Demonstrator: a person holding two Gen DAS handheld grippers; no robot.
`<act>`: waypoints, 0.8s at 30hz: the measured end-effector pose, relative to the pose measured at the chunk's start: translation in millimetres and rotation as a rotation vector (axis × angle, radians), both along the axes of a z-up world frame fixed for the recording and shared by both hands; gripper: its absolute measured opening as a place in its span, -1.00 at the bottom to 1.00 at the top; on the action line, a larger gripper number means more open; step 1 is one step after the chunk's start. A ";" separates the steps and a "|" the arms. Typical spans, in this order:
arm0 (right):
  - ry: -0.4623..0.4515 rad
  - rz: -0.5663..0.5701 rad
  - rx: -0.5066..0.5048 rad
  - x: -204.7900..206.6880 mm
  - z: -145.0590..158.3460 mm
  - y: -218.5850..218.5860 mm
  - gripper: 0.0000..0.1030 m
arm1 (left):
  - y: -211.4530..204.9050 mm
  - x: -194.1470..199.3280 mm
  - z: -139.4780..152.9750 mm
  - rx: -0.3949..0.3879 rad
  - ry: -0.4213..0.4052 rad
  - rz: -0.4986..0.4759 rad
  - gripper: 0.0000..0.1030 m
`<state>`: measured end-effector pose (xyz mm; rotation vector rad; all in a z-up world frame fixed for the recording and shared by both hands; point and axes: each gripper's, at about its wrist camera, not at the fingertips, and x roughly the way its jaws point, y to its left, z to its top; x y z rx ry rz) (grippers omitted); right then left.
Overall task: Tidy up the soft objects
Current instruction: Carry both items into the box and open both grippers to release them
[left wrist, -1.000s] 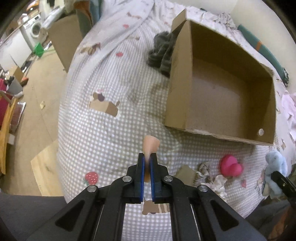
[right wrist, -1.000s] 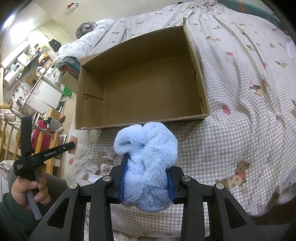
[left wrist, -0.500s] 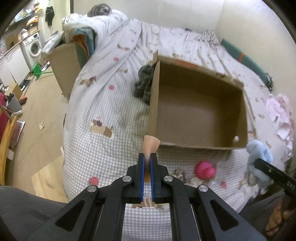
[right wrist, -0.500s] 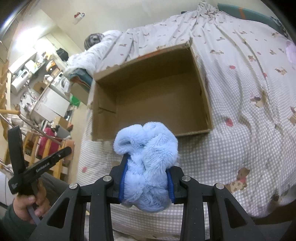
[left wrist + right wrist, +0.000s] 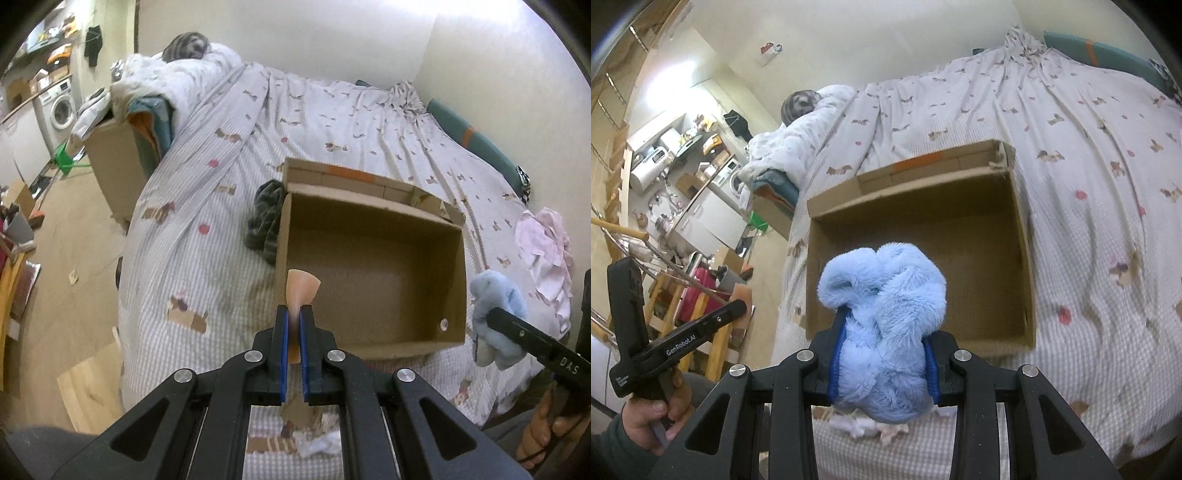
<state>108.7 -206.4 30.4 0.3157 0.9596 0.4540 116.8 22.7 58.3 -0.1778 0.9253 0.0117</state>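
An open cardboard box point(image 5: 369, 334) point(image 5: 1023, 254) lies empty on the bed. My left gripper point(image 5: 293, 312) is shut on a thin peach-coloured soft piece point(image 5: 301, 286), held above the box's near left corner. In the right wrist view my right gripper point(image 5: 882, 332) is shut on a fluffy light-blue plush toy point(image 5: 886, 306), raised in front of the box's near wall. That plush point(image 5: 495, 295) also shows at the right in the left wrist view, beside the box. The left gripper's body point(image 5: 679, 343) and the hand holding it appear at the lower left of the right wrist view.
A dark grey cloth point(image 5: 266, 221) lies against the box's left wall. Pink-white clothes point(image 5: 543, 251) are heaped at the bed's right. White crumpled fabric point(image 5: 864, 426) lies under the grippers. A second cardboard box point(image 5: 114, 173) and a washing machine point(image 5: 61, 110) stand left of the bed.
Both grippers have risen with their loads, so the box looks smaller and farther below. The pink toy near the bed's front edge has dropped out of the left wrist view.
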 end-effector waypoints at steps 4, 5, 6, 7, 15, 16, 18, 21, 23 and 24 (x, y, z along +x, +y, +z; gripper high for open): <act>-0.014 -0.002 -0.001 18.0 -1.6 3.7 -0.29 | -12.6 21.6 0.0 0.022 -0.001 -0.032 -0.90; -0.016 -0.005 0.002 21.4 -3.5 4.3 -0.29 | -15.9 27.0 -1.2 0.027 -0.003 -0.041 -0.90; -0.017 -0.011 0.003 25.1 -7.0 4.4 -0.29 | -18.8 31.1 -2.7 0.032 -0.005 -0.049 -0.90; -0.015 -0.021 0.000 27.7 -11.2 4.4 -0.29 | -21.6 35.3 -4.8 0.038 -0.010 -0.058 -0.90; 0.057 -0.065 -0.056 41.1 -54.3 2.8 -0.28 | -28.9 56.5 -48.8 0.039 -0.001 -0.089 -0.90; 0.057 -0.062 -0.070 42.0 -56.4 4.3 -0.28 | -30.3 57.5 -54.7 0.042 0.002 -0.098 -0.90; 0.059 -0.055 -0.103 43.7 -62.9 7.2 -0.28 | -33.9 60.6 -67.7 0.050 0.006 -0.116 -0.89; 0.095 -0.049 -0.125 45.0 -74.6 10.9 -0.27 | -38.4 63.8 -83.0 0.073 0.029 -0.132 -0.89; 0.116 -0.044 -0.133 45.7 -80.9 14.3 -0.25 | -38.1 66.2 -89.0 0.057 0.050 -0.126 -0.89; 0.119 -0.044 -0.137 46.7 -82.3 16.0 -0.24 | -37.2 67.6 -90.6 0.044 0.060 -0.121 -0.89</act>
